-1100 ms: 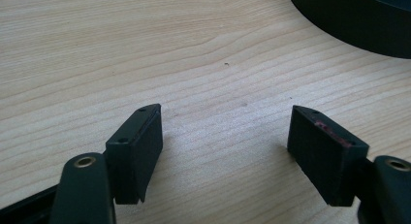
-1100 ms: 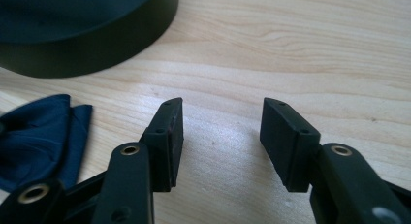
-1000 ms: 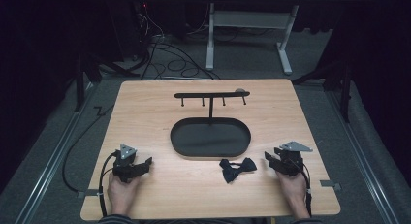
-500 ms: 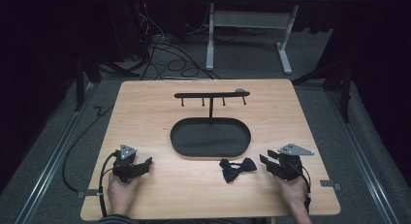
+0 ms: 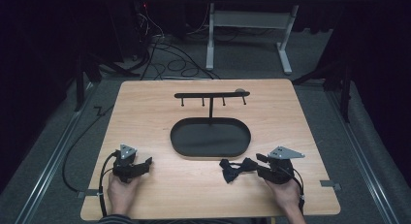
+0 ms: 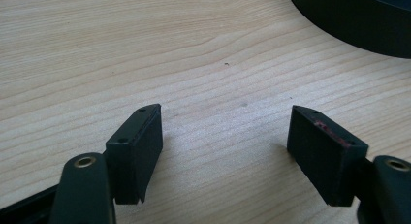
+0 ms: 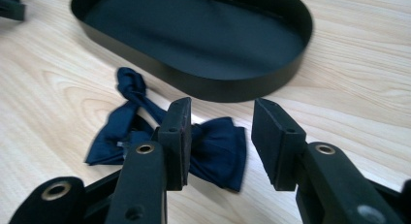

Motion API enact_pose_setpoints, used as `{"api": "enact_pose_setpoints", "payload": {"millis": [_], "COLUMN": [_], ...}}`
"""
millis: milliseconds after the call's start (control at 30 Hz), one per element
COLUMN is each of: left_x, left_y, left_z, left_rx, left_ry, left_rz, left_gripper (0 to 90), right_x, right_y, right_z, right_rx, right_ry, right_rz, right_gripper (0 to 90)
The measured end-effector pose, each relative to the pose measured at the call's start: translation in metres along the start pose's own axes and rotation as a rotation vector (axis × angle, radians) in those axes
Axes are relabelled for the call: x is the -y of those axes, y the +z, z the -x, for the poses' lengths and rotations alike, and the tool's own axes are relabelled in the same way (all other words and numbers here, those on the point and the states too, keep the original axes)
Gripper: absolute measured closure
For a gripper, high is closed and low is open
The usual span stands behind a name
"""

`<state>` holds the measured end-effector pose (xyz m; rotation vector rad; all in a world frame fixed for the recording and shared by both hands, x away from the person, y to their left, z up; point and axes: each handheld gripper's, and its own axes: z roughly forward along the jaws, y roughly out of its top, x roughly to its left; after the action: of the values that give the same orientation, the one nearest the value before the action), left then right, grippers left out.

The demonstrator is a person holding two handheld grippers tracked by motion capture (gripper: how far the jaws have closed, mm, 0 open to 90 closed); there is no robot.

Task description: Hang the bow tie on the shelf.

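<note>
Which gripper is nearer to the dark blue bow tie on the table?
The right gripper: it sits just beside the bow tie, jaws at one end. The left gripper rests far across the table, open over bare wood.

The table (image 5: 145, 112) is seen as pale wood-grain laminate, smooth, with a faint sheen and fine darker streaks. The oval tray (image 7: 203, 83) is read as black metal, matt, with a thin smooth wall. The bow tie (image 7: 213, 146) is noted as dark navy cloth, soft, creased, with a slight satin lustre. The pads (image 6: 140, 151) of the left gripper (image 6: 225, 151) are noted as matt black, rubber-like, 2 in number; a reddish scuff is seen on 1.
</note>
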<state>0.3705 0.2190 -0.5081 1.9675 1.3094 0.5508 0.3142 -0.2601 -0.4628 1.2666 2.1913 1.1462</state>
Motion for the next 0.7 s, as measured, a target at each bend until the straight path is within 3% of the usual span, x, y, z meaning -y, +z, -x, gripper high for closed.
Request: {"api": "enact_pose_setpoints", "payload": {"millis": [333,700], "left_x": [0.0,0.0], "left_y": [0.0,0.0], "left_z": [0.0,0.0], "left_rx": [0.0,0.001], "left_ry": [0.0,-0.001], "left_rz": [0.0,0.0], "left_gripper": [29.3,29.2], "right_x": [-0.006,-0.012], "right_y": [0.014,0.03], "right_z": [-0.017,-0.025], "right_rx": [-0.073,-0.109], "right_ry": [-0.04,-0.066], "right_rz": [-0.019,-0.046], "right_gripper": [60.8,63.0]}}
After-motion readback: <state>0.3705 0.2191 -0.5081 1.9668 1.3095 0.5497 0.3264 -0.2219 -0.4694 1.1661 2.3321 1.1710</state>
